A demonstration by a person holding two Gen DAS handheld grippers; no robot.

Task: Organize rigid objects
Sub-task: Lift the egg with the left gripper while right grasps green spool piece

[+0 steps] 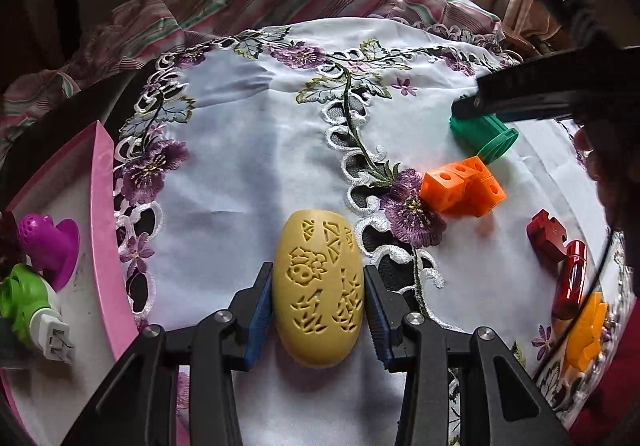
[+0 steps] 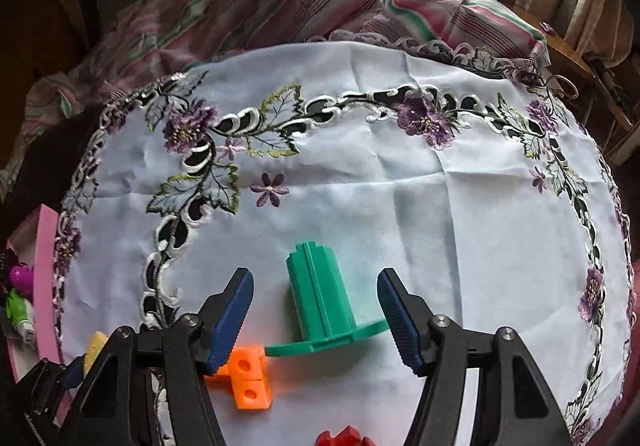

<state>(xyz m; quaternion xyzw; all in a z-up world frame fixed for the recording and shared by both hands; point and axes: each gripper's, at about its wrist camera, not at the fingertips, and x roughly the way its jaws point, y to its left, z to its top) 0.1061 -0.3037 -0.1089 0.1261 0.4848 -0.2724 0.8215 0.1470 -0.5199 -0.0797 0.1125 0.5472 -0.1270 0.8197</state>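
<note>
Pinching carved yellow egg-shaped piece between left gripper pads, low on white embroidered tablecloth. Right gripper spread wide, straddling green flanged cylinder lying on its side. Orange cube cluster just beside flange. Pink tray at left, holding purple and green pieces.

Black hand-held gripper, ribbed blue pads, silver screws
</note>
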